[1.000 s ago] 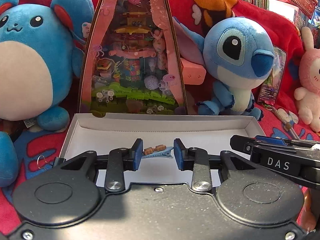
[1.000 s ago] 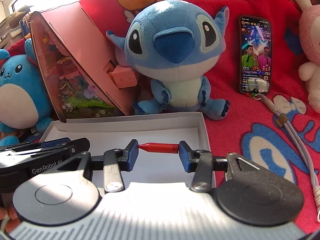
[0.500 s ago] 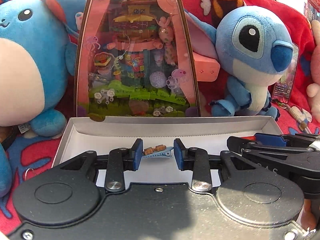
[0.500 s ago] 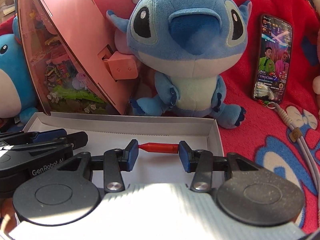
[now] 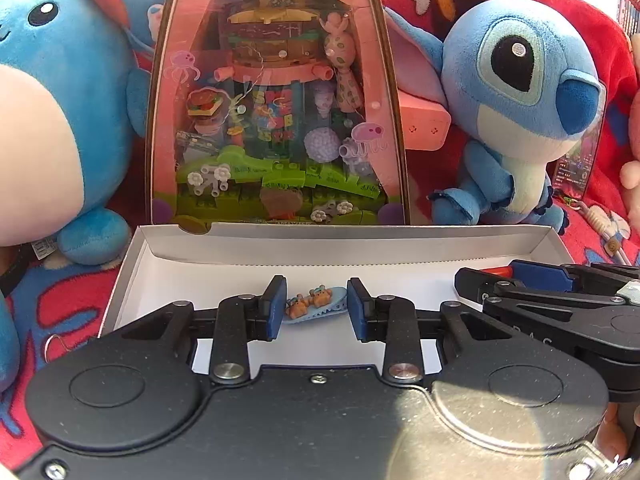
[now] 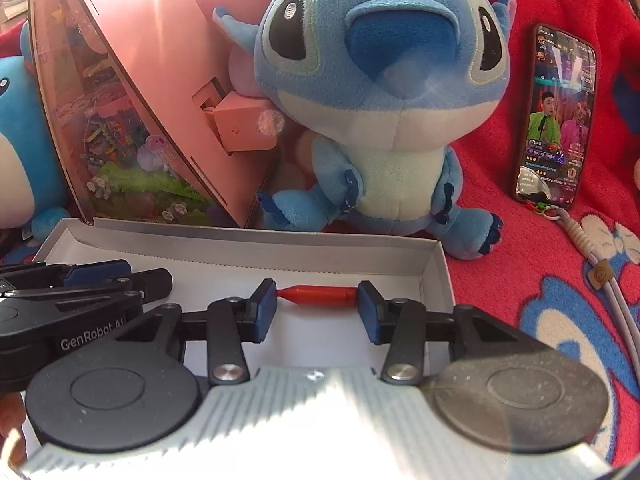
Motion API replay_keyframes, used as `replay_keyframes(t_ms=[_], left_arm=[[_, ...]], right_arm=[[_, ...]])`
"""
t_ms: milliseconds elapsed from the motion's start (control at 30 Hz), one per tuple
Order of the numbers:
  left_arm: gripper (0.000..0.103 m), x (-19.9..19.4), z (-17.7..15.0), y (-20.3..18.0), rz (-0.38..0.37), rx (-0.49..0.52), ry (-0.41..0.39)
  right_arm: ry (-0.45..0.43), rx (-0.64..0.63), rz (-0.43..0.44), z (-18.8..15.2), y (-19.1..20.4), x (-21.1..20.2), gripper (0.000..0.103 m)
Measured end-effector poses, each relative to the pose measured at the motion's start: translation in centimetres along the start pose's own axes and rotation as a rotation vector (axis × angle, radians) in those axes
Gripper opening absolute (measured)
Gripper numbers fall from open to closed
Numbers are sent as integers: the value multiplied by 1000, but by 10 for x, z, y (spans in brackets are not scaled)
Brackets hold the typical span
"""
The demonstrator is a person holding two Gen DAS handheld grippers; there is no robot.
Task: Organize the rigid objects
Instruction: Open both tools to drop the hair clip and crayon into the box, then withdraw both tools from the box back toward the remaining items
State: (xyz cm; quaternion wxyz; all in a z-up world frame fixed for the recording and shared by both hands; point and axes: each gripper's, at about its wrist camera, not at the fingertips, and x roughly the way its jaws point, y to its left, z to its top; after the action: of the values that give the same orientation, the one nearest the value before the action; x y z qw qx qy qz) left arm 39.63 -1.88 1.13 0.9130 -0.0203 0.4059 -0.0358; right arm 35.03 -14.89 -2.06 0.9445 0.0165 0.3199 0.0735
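My left gripper (image 5: 316,306) is shut on a light blue hair clip (image 5: 316,305) with two small brown bears on it, held crosswise over the white box (image 5: 344,246). My right gripper (image 6: 317,304) is shut on a small red pen-like stick (image 6: 318,295), held end to end between the pads above the same white box (image 6: 248,242). Both grippers hover side by side inside the box's outline; the right gripper (image 5: 560,300) shows at the right edge of the left wrist view, and the left gripper (image 6: 80,284) at the left edge of the right wrist view.
Behind the box stand a pink display case (image 5: 276,92) with a brick scene, a blue long-eared plush (image 6: 384,92) and a round blue plush (image 5: 52,108). A phone (image 6: 554,116) with its strap leans on the red blanket (image 6: 560,260) at the right.
Both grippers have moved forward and lower over the white box, so the plush toys and pink case look larger. Each keeps the same hold on its object.
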Motion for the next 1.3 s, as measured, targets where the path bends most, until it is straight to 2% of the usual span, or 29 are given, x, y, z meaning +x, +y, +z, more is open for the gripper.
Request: replay_keyframes(t_ms=[67,100,133,233,333,400,533,733,867,967,1300], left_arm=[[32,0,1,-1,2,-1,3],[32,0,1,-2,3,-2,4],[33,-1,2,-3,2,-3,8],[46,-5,2,-2,-6,-8,22],[50,-14,0,0,-9,-10,22],[62,-24,-3,0,-3,11,2],[72,-46,-10,0,9,66,-42],[79,-83,-25,2,-33,72,-64],[83,-108,-41,-3,-79,140,-88],[84,-126,-56,-9,-80,169,-99],[85,-179,-106,-11,-154,205,-147]], right_arm=[[-3,4,-1,-1,0,0,50],[-4,7,-1,-1,0,-1,55],[-5,13,-1,-1,-1,-2,55],[-4,31,1,-1,-4,-5,62],[-16,44,-1,-1,-9,-13,65],[-25,60,9,-3,-13,-19,69],[-40,41,11,-9,-14,-35,76],[-84,-9,29,-18,-11,-64,83],[-114,-51,33,-27,-7,-85,84],[-141,-96,36,-40,-4,-103,84],[-218,-151,82,-82,-2,-161,91]])
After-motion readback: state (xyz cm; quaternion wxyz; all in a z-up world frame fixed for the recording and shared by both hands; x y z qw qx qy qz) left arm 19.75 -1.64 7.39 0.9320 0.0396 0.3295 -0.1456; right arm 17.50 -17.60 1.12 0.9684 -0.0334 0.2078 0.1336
